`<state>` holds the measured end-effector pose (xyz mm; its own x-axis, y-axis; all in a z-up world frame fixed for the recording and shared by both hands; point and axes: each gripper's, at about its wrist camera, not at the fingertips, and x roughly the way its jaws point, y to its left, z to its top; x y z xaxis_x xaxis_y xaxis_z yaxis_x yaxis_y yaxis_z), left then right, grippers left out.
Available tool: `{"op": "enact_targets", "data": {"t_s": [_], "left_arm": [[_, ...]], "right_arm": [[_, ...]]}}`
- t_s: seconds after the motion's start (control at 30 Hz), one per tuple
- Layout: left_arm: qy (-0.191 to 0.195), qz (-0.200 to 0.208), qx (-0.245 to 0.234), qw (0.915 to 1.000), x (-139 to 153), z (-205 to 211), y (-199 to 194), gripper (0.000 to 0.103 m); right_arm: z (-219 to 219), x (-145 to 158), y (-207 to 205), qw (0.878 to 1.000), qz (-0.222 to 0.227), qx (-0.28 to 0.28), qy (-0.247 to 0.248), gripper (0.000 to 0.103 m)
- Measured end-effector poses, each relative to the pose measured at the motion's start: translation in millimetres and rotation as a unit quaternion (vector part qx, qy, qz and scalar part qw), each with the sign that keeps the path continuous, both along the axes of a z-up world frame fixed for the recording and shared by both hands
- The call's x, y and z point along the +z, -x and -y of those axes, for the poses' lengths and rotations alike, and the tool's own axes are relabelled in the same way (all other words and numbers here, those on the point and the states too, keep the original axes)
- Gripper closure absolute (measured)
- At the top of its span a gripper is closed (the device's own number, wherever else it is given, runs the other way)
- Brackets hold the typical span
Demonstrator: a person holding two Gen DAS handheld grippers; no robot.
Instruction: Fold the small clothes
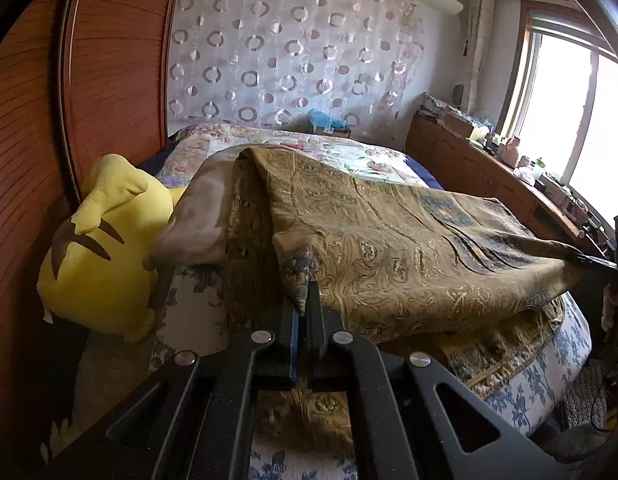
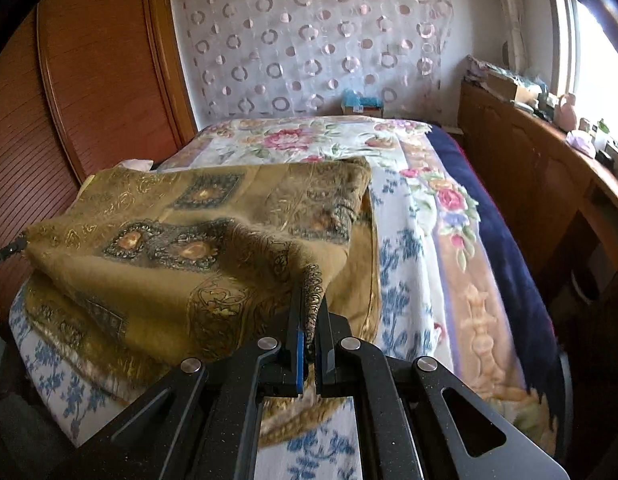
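scarf (image 1: 409,240) looks soft, light, drapey, sags between grips. left gripper (image 1: 305,308) and right gripper (image 2: 311,332) each clamped on 1 corner; corners look like the right hold.

No text, label, brand, number or sign could be read in either view. The box (image 2: 363,109) at the far end of the bed showed some small marks, but they were too small and too blurred to tell. The things on the wooden counter (image 1: 489,168) at the right, near the window, also carried no readable writing. The patterned cloth (image 2: 213,232) bore only ornaments and no letters.
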<state>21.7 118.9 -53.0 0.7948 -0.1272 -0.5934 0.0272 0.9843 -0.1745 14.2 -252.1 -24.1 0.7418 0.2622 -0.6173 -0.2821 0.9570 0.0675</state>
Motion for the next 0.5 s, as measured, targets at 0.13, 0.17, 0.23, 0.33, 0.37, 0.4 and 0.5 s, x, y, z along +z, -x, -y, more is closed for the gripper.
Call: {"op": "enact_targets", "data": {"t_s": [0.13,0.17,0.23,0.33,0.37,0.4,0.5], "left_arm": [[-0.024,-0.012,-0.001,0.9997,-5.8,2.7,-2.3,0.1],[-0.026,-0.016,-0.002,0.9995,-7.1,3.8,-3.0,0.1],[-0.021,-0.024,-0.004,0.9995,-9.1,1.5,-2.8,0.1],[-0.017,-0.022,-0.004,0.9996,-5.9,-0.8,0.1,0.091],[-0.017,-0.02,-0.004,0.9996,-5.7,-1.4,1.1,0.084],[-0.015,-0.019,-0.005,0.9997,-4.9,-1.9,1.5,0.078],[-0.011,-0.012,-0.007,0.9998,-3.5,-1.9,3.5,0.062]], "right_arm": [[-0.1,3.4,5.9,1.0,-0.001,0.001,0.0,0.1],[1.2,0.5,8.4,1.0,-0.005,0.003,0.001,0.1],[-1.4,-5.7,8.9,1.0,-0.015,0.003,0.015,0.1],[-5.9,-5.1,3.9,0.999,-0.017,-0.009,0.036,0.089],[-8.7,-1.8,2.3,0.999,-0.014,-0.011,0.039,0.081],[-9.7,0.8,1.6,0.999,-0.01,-0.013,0.04,0.075],[-13.9,8.2,0.0,0.999,0.005,-0.02,0.048,0.068]]}}
